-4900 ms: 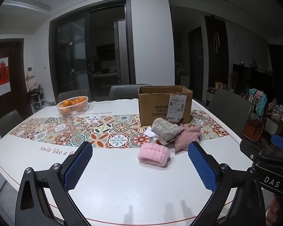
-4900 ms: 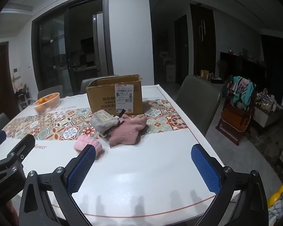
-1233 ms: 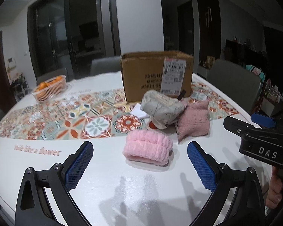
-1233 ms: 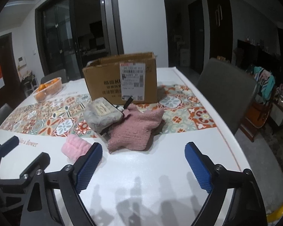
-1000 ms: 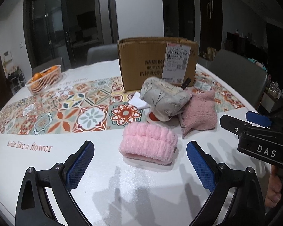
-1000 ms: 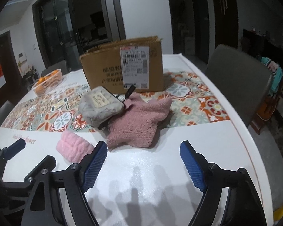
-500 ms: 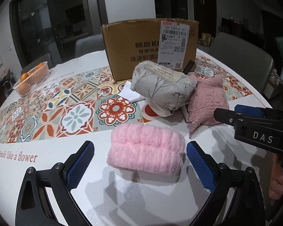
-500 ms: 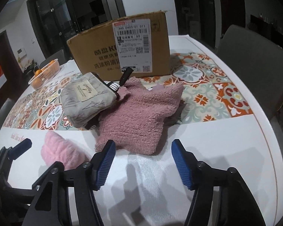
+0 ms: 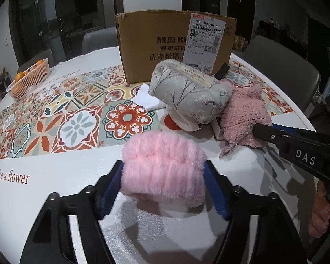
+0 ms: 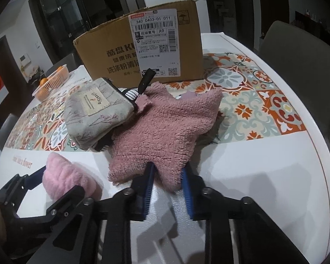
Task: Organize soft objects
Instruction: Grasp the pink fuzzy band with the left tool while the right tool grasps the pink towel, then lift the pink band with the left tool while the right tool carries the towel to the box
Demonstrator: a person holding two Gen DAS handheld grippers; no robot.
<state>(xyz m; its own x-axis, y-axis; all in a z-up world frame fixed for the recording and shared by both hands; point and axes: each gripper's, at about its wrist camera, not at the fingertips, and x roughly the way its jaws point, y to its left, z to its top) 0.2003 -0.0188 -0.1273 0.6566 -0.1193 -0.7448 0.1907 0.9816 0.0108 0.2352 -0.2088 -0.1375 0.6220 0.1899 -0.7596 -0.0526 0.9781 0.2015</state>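
Left tongs (image 9: 162, 189): lower centre of left view, blue pads pressed on both sides of pink band (image 9: 162, 167), band resting on white desk (image 9: 55, 171).
Right tongs (image 10: 167, 189): lower centre of right view, clamped on near edge of mauve towel (image 10: 169, 129).
Towel: spread mid-frame, far edge near box (image 10: 143, 52).
Grey pouch (image 10: 96, 112): left of towel, overlapping its upper left corner, on patterned runner (image 10: 253, 101).
Box: upper centre, label facing camera.
Basket (image 9: 28, 79): upper left of left view, oranges inside.
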